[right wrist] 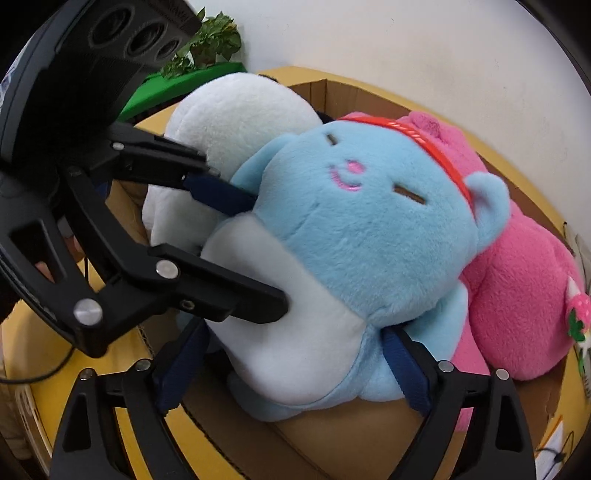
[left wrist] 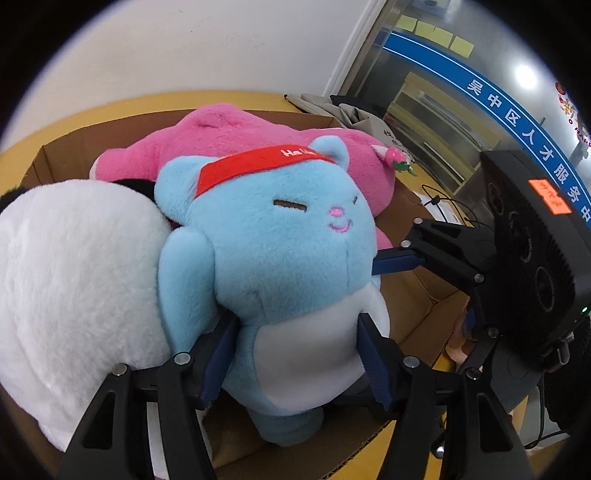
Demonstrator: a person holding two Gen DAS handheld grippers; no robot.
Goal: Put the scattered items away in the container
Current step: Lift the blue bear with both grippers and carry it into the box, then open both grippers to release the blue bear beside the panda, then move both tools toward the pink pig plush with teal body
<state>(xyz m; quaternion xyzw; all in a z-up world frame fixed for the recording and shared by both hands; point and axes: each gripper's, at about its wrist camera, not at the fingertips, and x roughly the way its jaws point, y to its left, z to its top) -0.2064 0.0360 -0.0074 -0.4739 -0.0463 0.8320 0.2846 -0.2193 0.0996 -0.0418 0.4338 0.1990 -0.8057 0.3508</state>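
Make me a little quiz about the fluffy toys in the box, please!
1. What colour is the headband on the blue plush? A red, B green, C yellow.
2. True or false: the pink plush lies inside the cardboard box.
3. Which toy does the left gripper squeeze?

Key: 1 A. 2 true. 3 the blue plush.

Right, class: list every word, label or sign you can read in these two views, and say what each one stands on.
"吴中区人才服务中": white characters on the blue wall banner.
"Ha": white stitching on the blue plush's red headband; the rest is too blurred to read.
Orange sticker on the black device: handwriting, unreadable.
Red emblem at the far right: cut off, unreadable.
Yellow sticky notes: no readable writing.
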